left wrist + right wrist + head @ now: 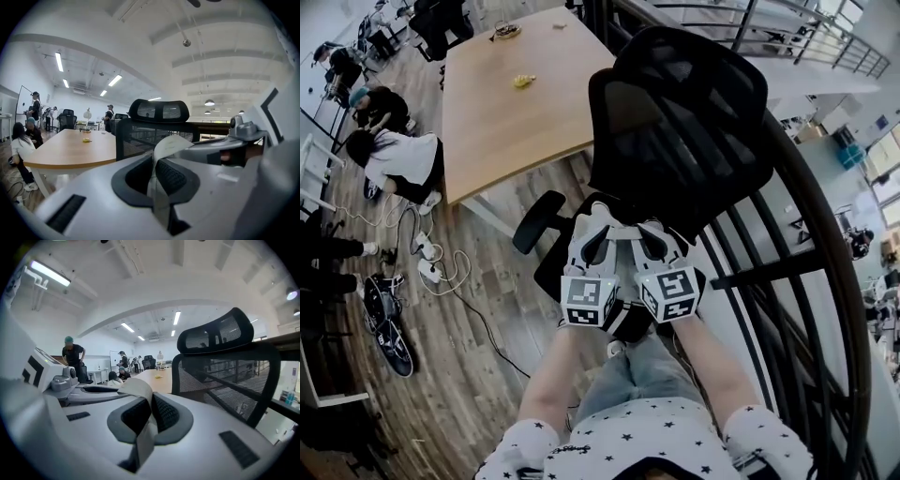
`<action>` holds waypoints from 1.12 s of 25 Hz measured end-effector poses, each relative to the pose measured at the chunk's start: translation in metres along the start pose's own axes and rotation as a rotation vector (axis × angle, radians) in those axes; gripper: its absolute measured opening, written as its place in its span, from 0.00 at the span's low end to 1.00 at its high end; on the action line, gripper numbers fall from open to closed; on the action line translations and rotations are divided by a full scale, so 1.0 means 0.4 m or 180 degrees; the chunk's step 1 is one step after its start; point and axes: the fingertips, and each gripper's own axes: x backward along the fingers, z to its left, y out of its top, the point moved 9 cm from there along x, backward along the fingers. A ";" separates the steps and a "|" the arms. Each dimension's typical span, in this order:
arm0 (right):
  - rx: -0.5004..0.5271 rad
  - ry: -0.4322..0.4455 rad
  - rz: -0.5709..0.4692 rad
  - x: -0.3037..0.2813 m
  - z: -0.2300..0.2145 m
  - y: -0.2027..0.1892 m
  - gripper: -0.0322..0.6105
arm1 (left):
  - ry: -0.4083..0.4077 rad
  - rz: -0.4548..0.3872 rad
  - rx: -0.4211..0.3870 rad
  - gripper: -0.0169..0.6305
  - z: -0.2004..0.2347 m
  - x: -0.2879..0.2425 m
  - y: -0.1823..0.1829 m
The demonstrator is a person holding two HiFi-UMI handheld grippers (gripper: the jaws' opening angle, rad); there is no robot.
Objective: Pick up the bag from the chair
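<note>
So the bag itself is the hard part here: its body doesn't show in any view. All you get is a pale strap [171,143] looping up out of the left hand-held gripper [156,161], whose jaws are pinched together on it, dark pads pressing either side. Same story for the right hand-held gripper [150,401]: it's closed tight on the other strap [136,389], a flat pale strip that curls over toward the left of the frame. Can't tell if the two strips join up. In the head view both grippers sit side by side at centre frame, right in front of the black mesh chair [675,131], so whatever hangs under them is covered by the grippers and the person's forearms. The chair's seat is mostly hidden too; just one armrest [534,223] pokes out lower left of the backrest. Room-wise, a dark curved railing [811,281] runs down the right side of the frame just beside the chair. To the left there's open wood floor [487,319], and the corner of a wooden counter [516,112] comes near the backrest. The counter carries a small yellow thing [523,82], too small to identify. Power strips and cables [431,267] lie on the floor at far left, near seated people [398,159] by the counter's edge. What's inside the bag can't be seen.
</note>
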 end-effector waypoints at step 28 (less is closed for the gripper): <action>-0.0271 0.0660 -0.0127 0.625 0.349 0.054 0.04 | 0.0695 -0.0495 0.0328 0.05 -0.434 0.691 0.071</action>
